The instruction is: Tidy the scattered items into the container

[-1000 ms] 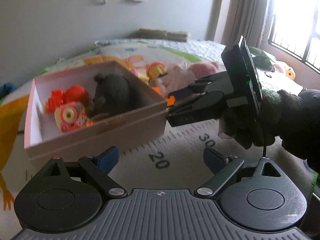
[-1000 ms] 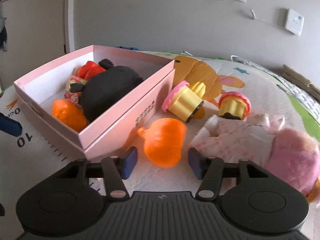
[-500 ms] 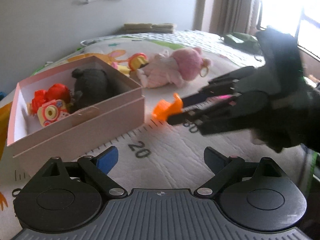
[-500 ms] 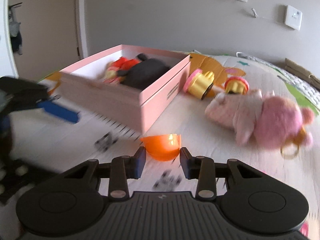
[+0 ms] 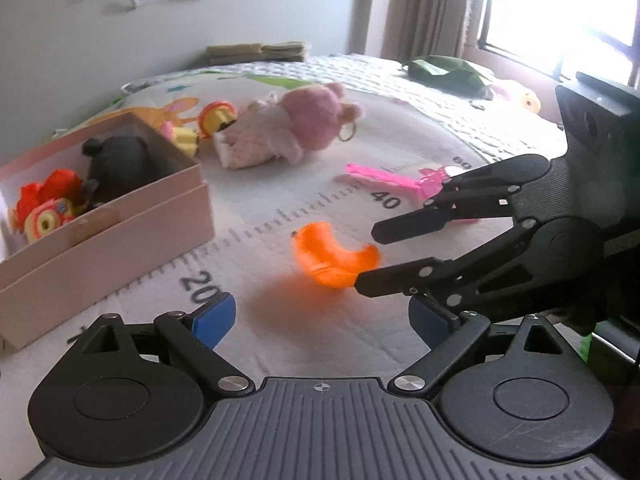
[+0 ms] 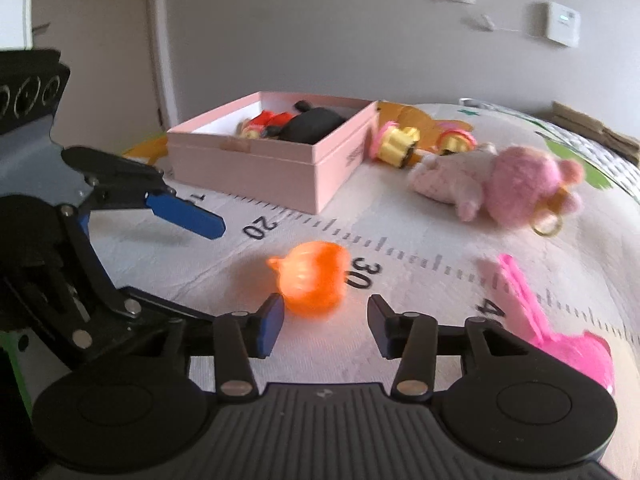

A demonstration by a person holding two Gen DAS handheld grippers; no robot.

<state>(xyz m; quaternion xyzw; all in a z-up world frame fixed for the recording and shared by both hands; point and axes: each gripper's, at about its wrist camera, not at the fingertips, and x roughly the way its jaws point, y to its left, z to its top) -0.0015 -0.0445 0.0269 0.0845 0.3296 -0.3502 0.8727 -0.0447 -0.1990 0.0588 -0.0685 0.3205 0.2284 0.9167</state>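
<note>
At the bottom centre of the right wrist view, right claw (image 6: 325, 322): jaws opening, blue pads apart, nothing pressed between them.
Just past its tips: a translucent orange plastic pumpkin-shaped toy (image 6: 312, 282), blurred, beside the left pad; whether they touch cannot be told.
Same toy in the left wrist view: mid-frame (image 5: 334, 258), at the tips of the right claw, which reaches in from the right edge, a reddish shadow on the mat beneath it.
Left claw (image 5: 320, 316): lower middle of its own view, blue pads spread wide, empty; in the right wrist view it enters from the left edge.
Surface: a pale quilted play mat (image 6: 420, 240) printed with a ruler scale and numbers.
Lower right of the right wrist view: a bright pink plastic toy with a long handle (image 6: 560, 340) lying flat on the mat.
Container: a pink cardboard box (image 6: 280, 164), open-topped, upper centre of the right wrist view, at the left edge of the left wrist view.
Inside the box: a dark plush toy (image 6: 312, 126) and red-and-yellow small toys (image 5: 48, 204).
Right of the box: two yellow-and-pink cupcake-shaped toys (image 6: 396, 144) and a pink plush doll with a gold ring (image 6: 508, 188) lying on its side.
Far upper right of the left wrist view: a green cloth bundle (image 5: 448, 70) by the bright window.
</note>
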